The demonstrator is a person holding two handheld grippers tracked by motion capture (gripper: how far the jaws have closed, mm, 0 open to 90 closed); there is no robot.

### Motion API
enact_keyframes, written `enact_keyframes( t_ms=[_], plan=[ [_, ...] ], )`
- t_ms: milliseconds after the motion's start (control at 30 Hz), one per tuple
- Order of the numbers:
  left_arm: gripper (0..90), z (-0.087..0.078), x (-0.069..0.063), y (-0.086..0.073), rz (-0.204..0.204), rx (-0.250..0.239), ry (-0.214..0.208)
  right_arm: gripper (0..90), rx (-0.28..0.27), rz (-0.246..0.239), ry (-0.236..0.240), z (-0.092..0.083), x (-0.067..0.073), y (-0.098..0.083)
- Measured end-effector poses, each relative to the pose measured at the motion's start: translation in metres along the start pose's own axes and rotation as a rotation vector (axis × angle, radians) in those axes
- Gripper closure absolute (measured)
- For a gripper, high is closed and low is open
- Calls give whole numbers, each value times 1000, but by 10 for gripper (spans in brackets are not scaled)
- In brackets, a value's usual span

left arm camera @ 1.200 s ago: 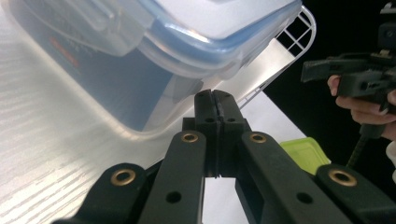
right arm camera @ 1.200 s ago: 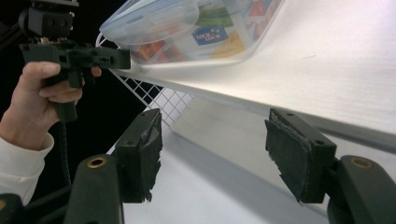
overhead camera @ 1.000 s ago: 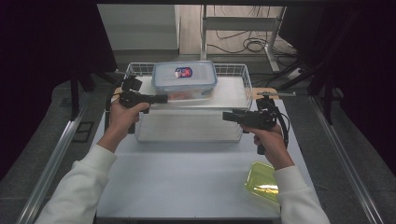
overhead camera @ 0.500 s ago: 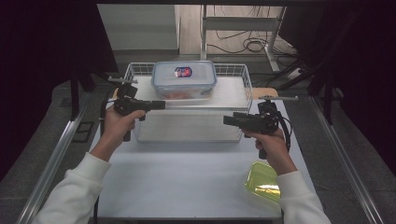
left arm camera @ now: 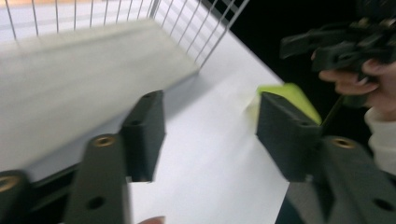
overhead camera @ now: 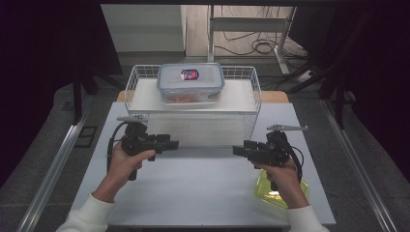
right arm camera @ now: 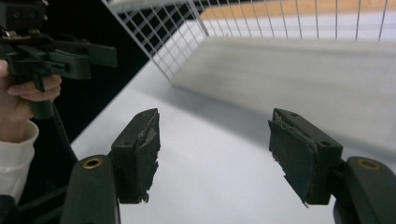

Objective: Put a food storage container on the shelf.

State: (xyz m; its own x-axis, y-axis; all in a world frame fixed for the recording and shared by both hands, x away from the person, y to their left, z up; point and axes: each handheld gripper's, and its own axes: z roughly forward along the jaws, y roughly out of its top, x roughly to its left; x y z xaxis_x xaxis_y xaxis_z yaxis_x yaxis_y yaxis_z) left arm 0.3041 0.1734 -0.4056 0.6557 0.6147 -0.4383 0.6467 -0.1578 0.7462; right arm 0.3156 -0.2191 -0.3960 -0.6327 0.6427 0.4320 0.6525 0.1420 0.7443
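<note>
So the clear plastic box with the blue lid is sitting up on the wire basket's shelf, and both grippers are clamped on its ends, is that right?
Not quite. The clear plastic box does sit on the shelf of the wire basket, but neither gripper touches it. In the high view the left gripper and right gripper hover over the table in front of the basket, jaws open and empty.

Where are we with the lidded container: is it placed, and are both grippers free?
Looks placed: the lidded container sits on the shelf inside the wire basket. Nothing is in hand: the left gripper, whose jaws have just been opening, and the right gripper are both open and empty. The yellow-green lid lies untouched by the right hand.
</note>
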Motion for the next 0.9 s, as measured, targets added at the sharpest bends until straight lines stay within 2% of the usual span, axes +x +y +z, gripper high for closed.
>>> enact_keyframes(
  t_ms=[67, 200, 333, 400, 533, 767, 900],
  plan=[
    [340, 1, -2, -8, 8, 14, 12, 336, 15, -14, -22, -2, 1, -9],
    [313, 5, -4, -27, 35, 67, 25, 335, 39, -14, -29, -6, 0, -25],
    [310, 12, -2, -41, 26, 103, 14, 336, 62, -24, -40, -8, -2, -37],
    [307, 15, -1, -46, 23, 116, 24, 337, 77, -32, -63, -9, -2, -42],
    [301, 17, 4, -56, 12, 136, 35, 344, 102, -31, -75, -10, -5, -50],
    [296, 12, 10, -63, 5, 144, 54, 381, 103, 3, -90, -18, -15, -63],
    [276, 13, 11, -64, 5, 147, 72, 420, 95, 5, -121, -24, -20, -66]
  ],
)
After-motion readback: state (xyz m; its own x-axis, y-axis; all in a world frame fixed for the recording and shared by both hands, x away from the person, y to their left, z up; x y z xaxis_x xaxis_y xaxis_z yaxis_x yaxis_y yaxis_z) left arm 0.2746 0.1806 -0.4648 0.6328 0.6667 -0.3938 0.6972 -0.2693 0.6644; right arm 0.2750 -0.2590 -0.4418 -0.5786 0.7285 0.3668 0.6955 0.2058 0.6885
